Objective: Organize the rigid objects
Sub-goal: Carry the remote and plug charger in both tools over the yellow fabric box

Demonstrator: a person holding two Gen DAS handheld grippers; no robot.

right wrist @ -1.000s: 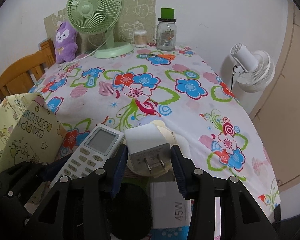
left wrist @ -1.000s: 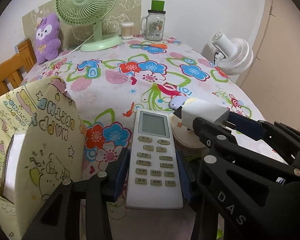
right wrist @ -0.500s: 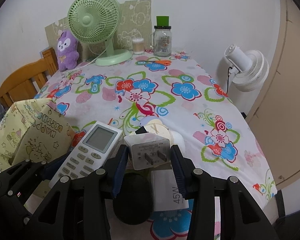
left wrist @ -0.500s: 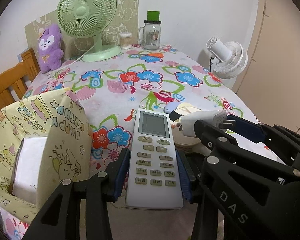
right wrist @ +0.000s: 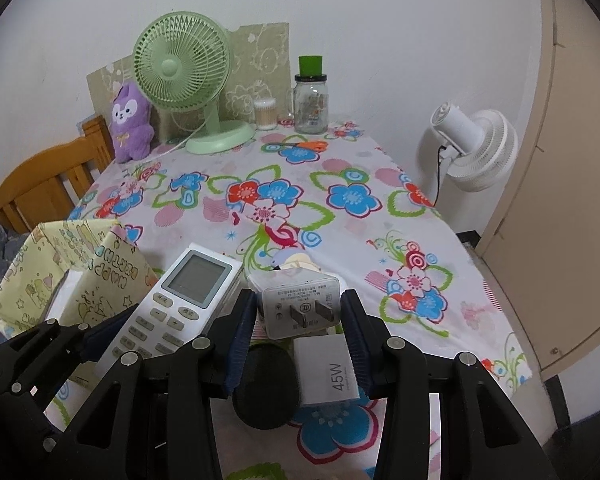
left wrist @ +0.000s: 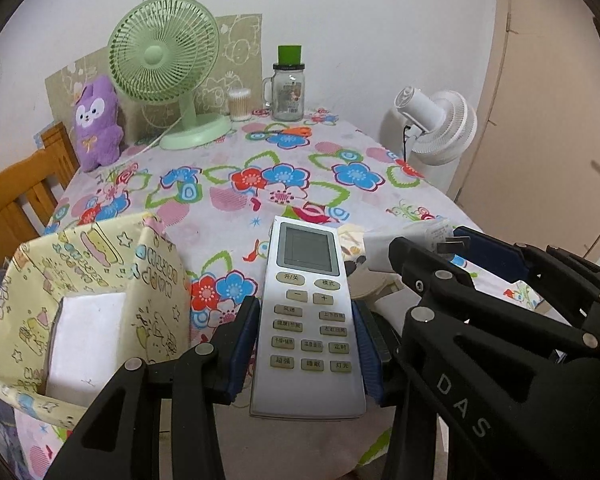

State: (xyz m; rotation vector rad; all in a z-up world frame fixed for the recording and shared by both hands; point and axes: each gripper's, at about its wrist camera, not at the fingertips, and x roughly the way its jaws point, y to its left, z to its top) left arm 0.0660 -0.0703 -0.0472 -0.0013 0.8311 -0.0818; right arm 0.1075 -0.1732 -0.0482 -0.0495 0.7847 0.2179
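At the near edge of the flower-print tablecloth (right wrist: 340, 184), both grippers are lifted clear of the cloth, each w/ something clamped. Left gripper (left wrist: 306, 346): jaws part-way closed, blue pads pressed on both long sides of the white rectangular AC remote control (left wrist: 306, 320), screen end pointing away, buttons facing up. Right gripper (right wrist: 298, 334): jaws closed about as tight as they go around a small white cube-shaped plug charger (right wrist: 300, 304), its two flat metal prongs facing the camera, label side up.

Below the charger, still on the cloth: a second white charger block marked 45W (right wrist: 328, 372), lying flat, and just beside it to the left a black round object (right wrist: 264, 388), can't tell what it is. Behind the charger sits a cream round item w/ a cartoon print (right wrist: 296, 264), mostly hidden.

On the left, near the remote, a yellow cartoon-print paper bag (left wrist: 80, 288) stands open, w/ a white box (left wrist: 86, 340) inside.

Far end of table: a mint-green desk fan (left wrist: 166, 64), purple plush toy (left wrist: 96, 124), cotton-swab tub (left wrist: 239, 105), glass mason jar w/ green lid (left wrist: 288, 84). A white floor fan (left wrist: 440, 128) stands off the right side; a wooden chair (left wrist: 16, 196) at the left.
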